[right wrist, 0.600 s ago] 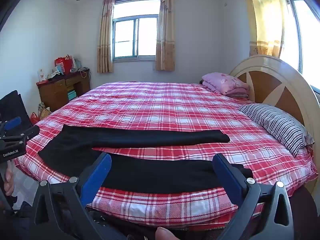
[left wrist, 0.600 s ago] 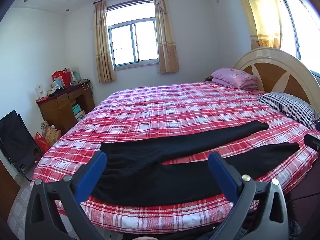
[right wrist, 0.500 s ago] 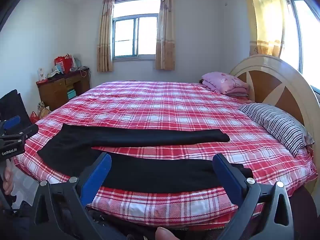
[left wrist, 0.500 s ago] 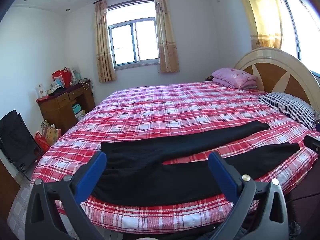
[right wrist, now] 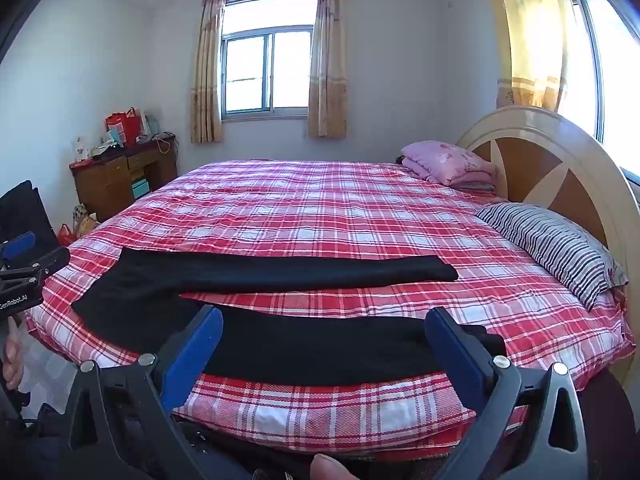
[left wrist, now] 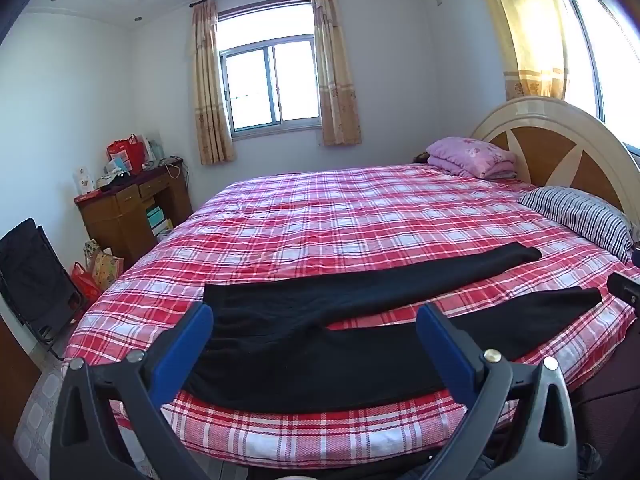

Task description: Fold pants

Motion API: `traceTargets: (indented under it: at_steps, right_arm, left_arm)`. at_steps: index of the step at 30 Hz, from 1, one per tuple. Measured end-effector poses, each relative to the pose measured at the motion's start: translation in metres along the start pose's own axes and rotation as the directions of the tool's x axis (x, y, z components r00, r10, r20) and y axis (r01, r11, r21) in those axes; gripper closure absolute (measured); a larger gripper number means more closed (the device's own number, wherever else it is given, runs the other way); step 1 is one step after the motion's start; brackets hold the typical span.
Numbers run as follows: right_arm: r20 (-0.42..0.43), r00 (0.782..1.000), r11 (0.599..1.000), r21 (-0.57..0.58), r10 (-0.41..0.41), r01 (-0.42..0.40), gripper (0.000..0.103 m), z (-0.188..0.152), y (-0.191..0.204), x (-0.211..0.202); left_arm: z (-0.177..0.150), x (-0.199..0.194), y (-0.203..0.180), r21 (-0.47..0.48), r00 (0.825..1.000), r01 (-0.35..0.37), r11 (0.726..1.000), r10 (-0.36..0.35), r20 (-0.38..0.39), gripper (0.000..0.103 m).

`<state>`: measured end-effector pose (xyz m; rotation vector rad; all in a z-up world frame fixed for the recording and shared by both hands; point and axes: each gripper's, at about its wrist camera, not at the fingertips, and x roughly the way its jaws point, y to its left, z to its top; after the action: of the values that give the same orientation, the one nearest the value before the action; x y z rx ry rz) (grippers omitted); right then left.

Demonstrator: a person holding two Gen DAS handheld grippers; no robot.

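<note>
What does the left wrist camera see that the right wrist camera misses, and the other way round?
Only the left wrist view shows the left gripper head-on, its jaws wide open over the waist end of the black pants.

Only the right wrist view shows the right gripper head-on, jaws open over the leg ends, and a hand at the left edge.

Both show the pants spread on the plaid bed, legs apart, the striped pillow, pink blanket and wooden desk.
</note>
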<state>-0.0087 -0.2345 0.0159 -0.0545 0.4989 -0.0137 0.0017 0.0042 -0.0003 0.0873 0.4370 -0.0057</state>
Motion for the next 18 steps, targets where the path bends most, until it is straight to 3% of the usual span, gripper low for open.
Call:
traceTargets:
  at_steps: [18]
  right_arm:
    - [-0.01, 1.0, 1.0, 0.008, 0.0, 0.0, 0.001, -0.002, -0.0022, 0.0028]
  left_arm:
    - [-0.0036, 0.0053, -0.0014, 0.005, 1.0, -0.001, 1.0, 0.001, -0.018, 0.0]
